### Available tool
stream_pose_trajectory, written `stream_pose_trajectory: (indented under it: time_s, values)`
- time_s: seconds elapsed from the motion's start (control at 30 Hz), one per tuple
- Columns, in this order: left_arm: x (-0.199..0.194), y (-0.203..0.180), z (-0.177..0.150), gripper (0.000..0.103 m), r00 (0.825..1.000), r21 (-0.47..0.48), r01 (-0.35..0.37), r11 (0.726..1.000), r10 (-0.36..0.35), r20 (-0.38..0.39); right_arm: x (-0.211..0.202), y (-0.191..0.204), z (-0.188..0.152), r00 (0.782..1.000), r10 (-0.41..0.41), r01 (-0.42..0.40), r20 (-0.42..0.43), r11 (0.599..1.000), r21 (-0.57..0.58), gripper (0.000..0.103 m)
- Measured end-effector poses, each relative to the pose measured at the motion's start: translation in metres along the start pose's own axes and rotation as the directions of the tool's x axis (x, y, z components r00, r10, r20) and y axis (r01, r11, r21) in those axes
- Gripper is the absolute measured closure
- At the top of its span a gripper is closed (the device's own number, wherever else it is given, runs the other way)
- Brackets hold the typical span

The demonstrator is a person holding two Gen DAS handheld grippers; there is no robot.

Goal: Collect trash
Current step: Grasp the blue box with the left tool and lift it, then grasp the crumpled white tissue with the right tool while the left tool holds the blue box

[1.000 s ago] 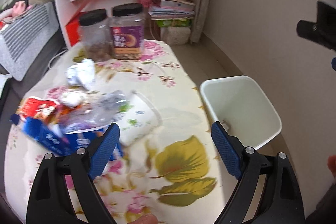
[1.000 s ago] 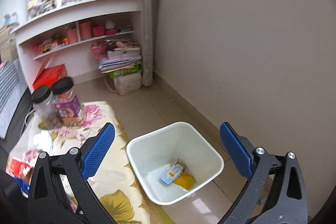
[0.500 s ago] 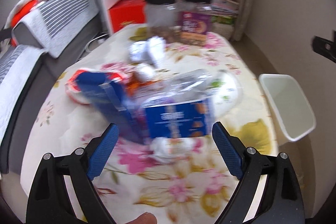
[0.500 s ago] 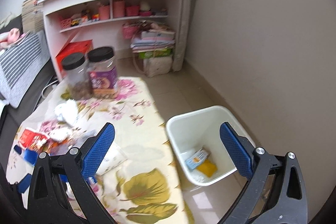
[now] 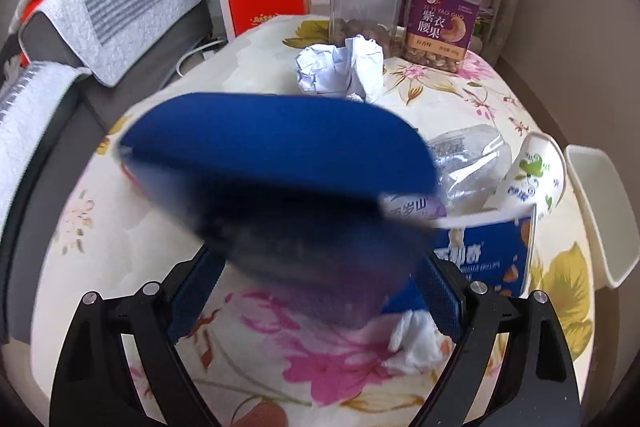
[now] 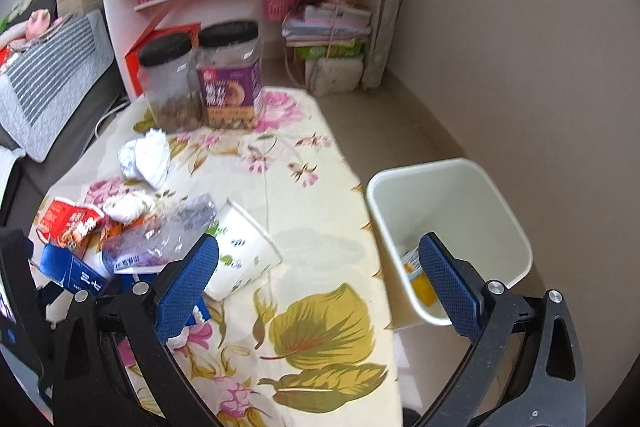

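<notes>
A pile of trash lies on the flowered table (image 6: 320, 219). It holds an open blue box (image 5: 280, 147), a crushed clear bottle (image 5: 468, 155), a paper cup (image 5: 532, 179) on its side, a red carton (image 6: 68, 223), a white tissue (image 5: 416, 343) and, farther back, a crumpled paper ball (image 5: 340, 67). My left gripper (image 5: 320, 295) is open and close over the pile, and the blue box's raised flap fills the gap between its jaws, blurred. My right gripper (image 6: 318, 287) hangs open and empty over the table's near right edge, between the paper cup (image 6: 240, 259) and the white bin (image 6: 424, 167).
The bin stands on the floor right of the table, with a yellow and blue packet (image 6: 420, 287) inside. Two black-lidded jars (image 6: 172, 83) (image 6: 230, 75) stand at the table's far end. A grey sofa (image 5: 100, 27) lies left, shelves behind.
My left gripper dropped and swung left onto the pile, and the blue box now fills its view. My right gripper swung from over the bin toward the table.
</notes>
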State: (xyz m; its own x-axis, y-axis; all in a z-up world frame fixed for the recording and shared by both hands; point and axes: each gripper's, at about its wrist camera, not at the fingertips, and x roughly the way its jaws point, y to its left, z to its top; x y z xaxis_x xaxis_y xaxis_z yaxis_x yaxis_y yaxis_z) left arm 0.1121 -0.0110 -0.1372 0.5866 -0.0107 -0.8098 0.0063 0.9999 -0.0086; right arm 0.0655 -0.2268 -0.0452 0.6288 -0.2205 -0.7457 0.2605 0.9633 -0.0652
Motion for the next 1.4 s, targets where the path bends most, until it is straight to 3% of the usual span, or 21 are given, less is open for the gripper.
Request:
stream_pose_trajectory:
  time_s: [0.07, 0.13, 0.2, 0.4, 0.5, 0.57, 0.67, 0.73, 0.87, 1.0, 1.03, 1.1, 1.23, 1.4]
  values:
    - [0.0, 0.001, 0.002, 0.017, 1.0, -0.01, 0.021, 1.0, -0.021, -0.001, 0.005, 0.003, -0.002, 1.0, 0.013, -0.013, -0.022, 1.0, -0.008, 0.007]
    - [-0.001, 0.001, 0.003, 0.043, 0.999, 0.0, 0.04, 0.999, -0.04, -0.005, 0.01, 0.008, -0.005, 0.998, 0.029, -0.031, -0.051, 0.999, -0.03, 0.007]
    - [0.0, 0.004, 0.004, 0.056, 0.999, 0.001, 0.043, 0.999, -0.043, -0.032, 0.014, 0.013, -0.01, 0.996, 0.049, -0.053, -0.08, 0.997, -0.055, 0.007]
    - [-0.013, 0.017, 0.002, 0.062, 0.997, -0.034, 0.048, 0.998, -0.05, -0.063, 0.024, 0.03, -0.025, 0.98, 0.103, -0.119, -0.168, 0.989, -0.085, 0.007]
    - [-0.032, 0.022, 0.004, 0.063, 0.997, -0.031, 0.05, 0.998, -0.052, -0.063, 0.03, 0.041, -0.04, 0.959, 0.157, -0.175, -0.235, 0.983, -0.057, 0.007]
    - [-0.055, 0.025, 0.006, 0.063, 0.998, -0.006, 0.053, 0.999, -0.053, -0.041, 0.037, 0.049, -0.053, 0.932, 0.207, -0.217, -0.296, 0.976, -0.003, 0.007]
    - [-0.091, 0.028, 0.008, 0.063, 0.998, 0.036, 0.054, 0.998, -0.055, 0.022, 0.052, 0.065, -0.075, 0.87, 0.296, -0.268, -0.394, 0.955, 0.125, 0.01]
    - [-0.11, 0.031, 0.008, 0.063, 0.996, 0.048, 0.064, 0.997, -0.066, 0.055, 0.059, 0.072, -0.083, 0.85, 0.327, -0.269, -0.413, 0.943, 0.194, 0.013]
    - [-0.122, 0.04, 0.003, 0.062, 0.993, 0.023, 0.09, 0.996, -0.091, 0.076, 0.068, 0.079, -0.089, 0.851, 0.341, -0.24, -0.399, 0.929, 0.282, 0.018]
    - [-0.112, 0.049, 0.001, 0.062, 0.994, -0.019, 0.102, 0.995, -0.101, 0.048, 0.078, 0.088, -0.093, 0.841, 0.352, -0.235, -0.412, 0.922, 0.308, 0.026]
    - [-0.111, 0.051, 0.001, 0.062, 0.993, -0.027, 0.107, 0.994, -0.105, 0.044, 0.079, 0.091, -0.093, 0.85, 0.34, -0.231, -0.402, 0.927, 0.295, 0.027]
    - [-0.11, 0.053, 0.004, 0.062, 0.993, -0.034, 0.108, 0.994, -0.106, 0.043, 0.077, 0.097, -0.092, 0.859, 0.337, -0.246, -0.386, 0.932, 0.266, 0.036]
    - [-0.107, 0.061, 0.004, 0.062, 0.993, -0.062, 0.112, 0.992, -0.11, 0.031, 0.072, 0.11, -0.091, 0.848, 0.372, -0.301, -0.379, 0.925, 0.233, 0.064]
    - [-0.102, 0.066, 0.001, 0.062, 0.994, -0.08, 0.108, 0.991, -0.106, 0.019, 0.062, 0.127, -0.091, 0.846, 0.381, -0.341, -0.372, 0.924, 0.171, 0.07]
